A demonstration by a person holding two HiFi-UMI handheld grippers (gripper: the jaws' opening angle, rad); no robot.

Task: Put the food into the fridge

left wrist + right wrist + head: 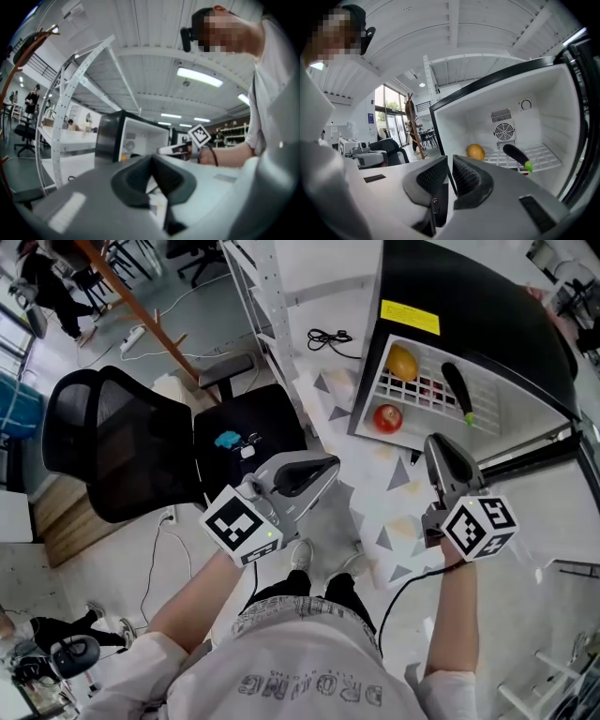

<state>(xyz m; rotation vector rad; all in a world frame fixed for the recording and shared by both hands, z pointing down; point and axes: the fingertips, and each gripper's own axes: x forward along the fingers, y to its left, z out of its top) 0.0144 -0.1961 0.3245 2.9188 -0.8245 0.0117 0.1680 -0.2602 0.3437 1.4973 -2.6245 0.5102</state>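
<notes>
Both tongs are held level in front of the open fridge, and nothing is gripped in either. The left tongs [323, 470] [152, 161] are seen closed, tips together. The right tongs [439, 448] [449, 164] are all but closed, with only a thin slit between the pads, and are pointed slightly down toward the fridge opening.

Just beyond the tongs, the fridge [469, 292] stands with its door [530, 442] swung wide to the right. All the food in view is already inside. A red fruit [387, 417] is seen lowest and nearest the front lip. An eggplant [457, 390] [516, 156] is laid on the wire shelf [497, 404], its green stem end turned toward the opening. An orange fruit [401, 362] [476, 151] is set at the back left of that shelf, near the rear fan grille.

The loading is judged to be done, with the door most likely left to be shut. If the door is pushed with narrow, closed tongs, the tips could slip off its smooth edge. If it is swung hard, the round red fruit could be jolted forward and caught in the seal, or rolled out.

Farther off to the left, a black office chair [103, 442] is parked, and a black cable [328, 337] is seen lying behind the fridge.
</notes>
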